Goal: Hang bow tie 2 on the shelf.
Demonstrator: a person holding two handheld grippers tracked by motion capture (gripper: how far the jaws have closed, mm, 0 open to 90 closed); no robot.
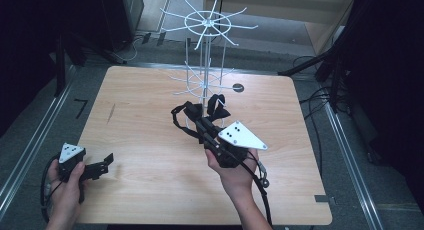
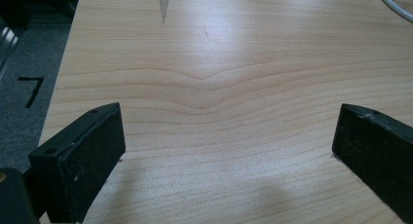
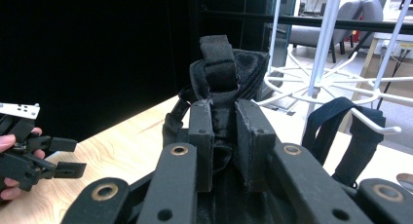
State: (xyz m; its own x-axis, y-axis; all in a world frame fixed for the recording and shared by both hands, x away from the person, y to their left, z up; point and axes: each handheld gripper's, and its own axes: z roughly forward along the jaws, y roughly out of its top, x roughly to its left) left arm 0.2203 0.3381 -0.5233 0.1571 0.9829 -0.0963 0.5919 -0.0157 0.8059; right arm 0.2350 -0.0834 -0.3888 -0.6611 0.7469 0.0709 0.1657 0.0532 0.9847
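A wire rack (image 1: 204, 65) stands on the desk (image 1: 150, 140) toward its far edge — in front of it a strapped pad (image 1: 200, 112) sits at its base, held between the jaws of the right hand-held gripper (image 1: 207, 127). The left hand-held gripper (image 1: 102, 162) hovers over the desk's near left corner — well apart from both.

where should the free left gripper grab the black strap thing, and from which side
Take the loose strap loop drooping off the black strap item on the left gripper's side, coming in level across the table. It hangs free there; the right gripper pinches the padded middle, and the white rack crowds the far side.
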